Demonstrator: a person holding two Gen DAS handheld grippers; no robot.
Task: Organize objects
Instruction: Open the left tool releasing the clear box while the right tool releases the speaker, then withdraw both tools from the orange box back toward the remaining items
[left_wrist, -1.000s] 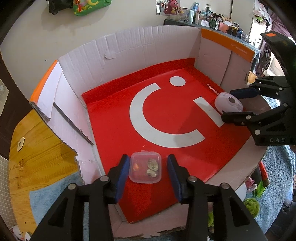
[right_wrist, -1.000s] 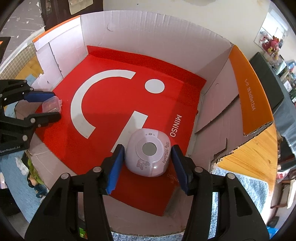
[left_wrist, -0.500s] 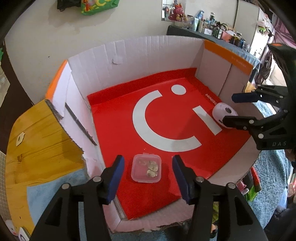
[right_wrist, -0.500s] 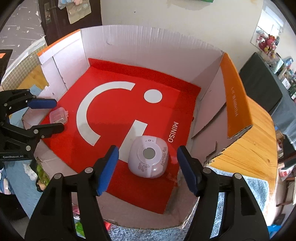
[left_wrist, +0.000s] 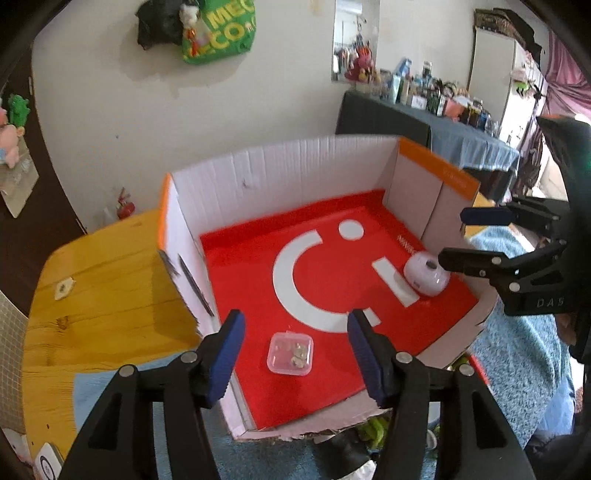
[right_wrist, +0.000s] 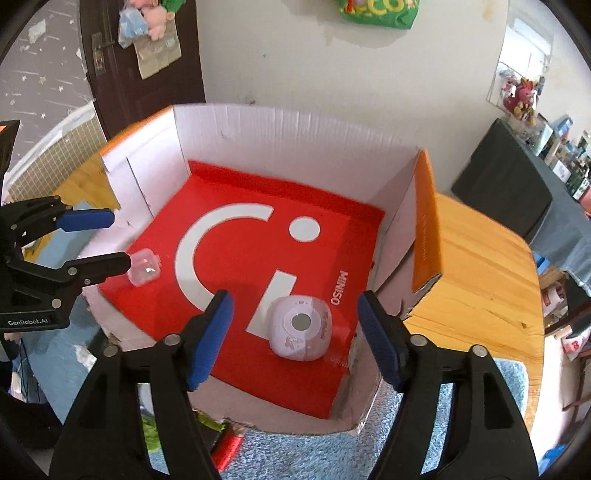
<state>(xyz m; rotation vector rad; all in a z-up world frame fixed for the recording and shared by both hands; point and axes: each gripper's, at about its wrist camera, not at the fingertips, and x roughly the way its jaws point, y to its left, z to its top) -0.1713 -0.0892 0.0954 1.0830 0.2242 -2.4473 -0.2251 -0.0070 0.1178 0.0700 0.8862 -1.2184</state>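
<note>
A small clear plastic case (left_wrist: 290, 353) with little pieces inside lies on the red floor of the open cardboard box (left_wrist: 280, 173), near its front left corner. My left gripper (left_wrist: 293, 354) hangs above it, jaws opening, pads well off its sides. A pale pink rounded device (right_wrist: 301, 328) rests near the box's front right corner. Over it my right gripper (right_wrist: 293, 338) hovers, jaws opening too, touching nothing. The right wrist view shows the case (right_wrist: 144, 272) and the left gripper (right_wrist: 101, 240); the left wrist view shows the device (left_wrist: 426, 273) and the right gripper (left_wrist: 458, 234).
The box (right_wrist: 295, 136) sits on a round wooden table (left_wrist: 103, 280) with a blue cloth (right_wrist: 314, 454) at the front. A dark table (left_wrist: 443, 129) crowded with small items stands behind on the right. Toys hang on the white wall (left_wrist: 218, 33).
Both grippers have drawn back and up from the box while their jaws spread wider. The case and the pink device stay where they were on the red floor.
</note>
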